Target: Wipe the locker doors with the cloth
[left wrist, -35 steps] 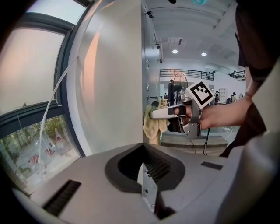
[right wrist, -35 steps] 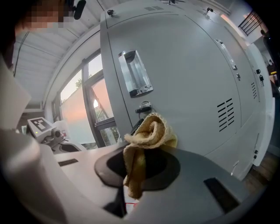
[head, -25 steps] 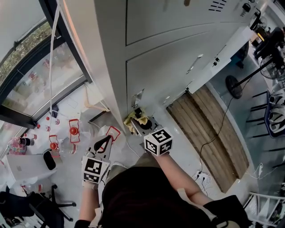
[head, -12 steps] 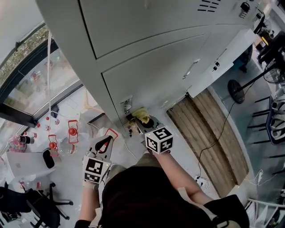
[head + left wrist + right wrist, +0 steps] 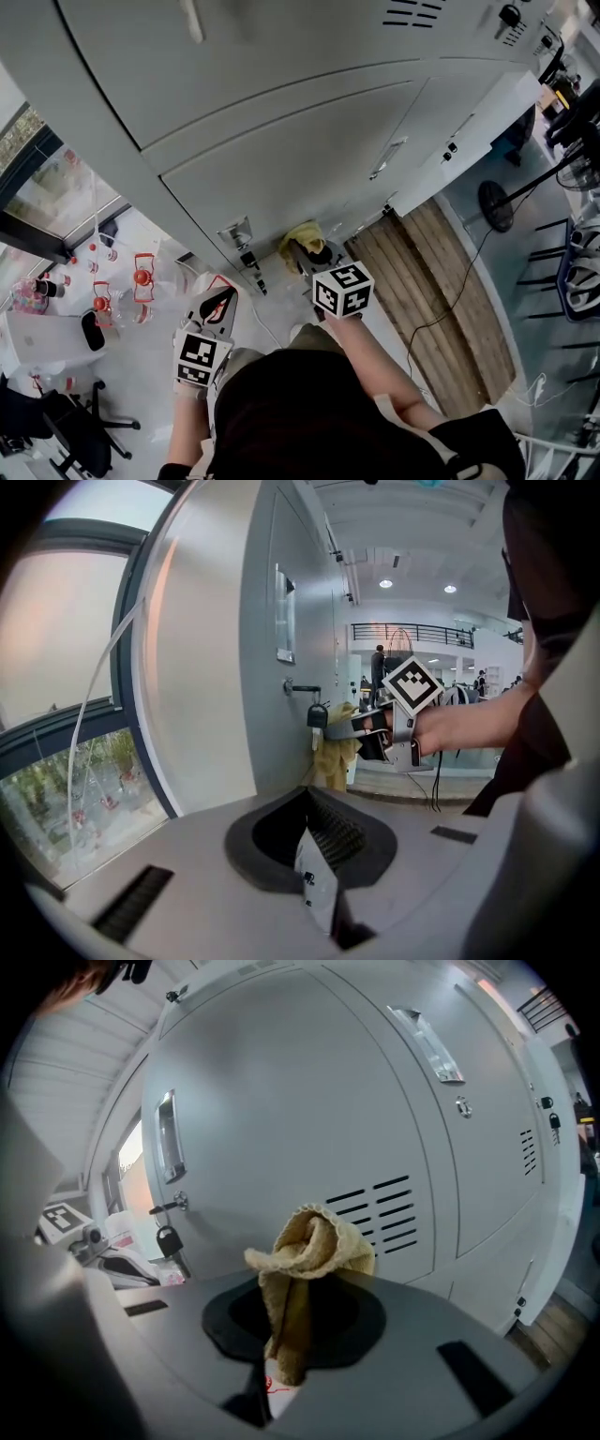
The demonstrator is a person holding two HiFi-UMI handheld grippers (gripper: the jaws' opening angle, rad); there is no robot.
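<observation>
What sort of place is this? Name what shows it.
Probably a locker area in an open office or workshop: grey metal lockers with a padlock, a big window beside them, office chairs on the floor. The right gripper holds a yellow cloth.

One cloth (image 5: 305, 1260). One padlock (image 5: 317, 715). Two grippers: left gripper (image 5: 221, 298), right gripper (image 5: 302, 249) (one marker cube (image 5: 342, 289) on each, so two cubes). Two handles (image 5: 165, 1136) (image 5: 427, 1042) and two vent sets (image 5: 375, 1208) show in the right gripper view. One person (image 5: 300, 412) in the head view.
</observation>
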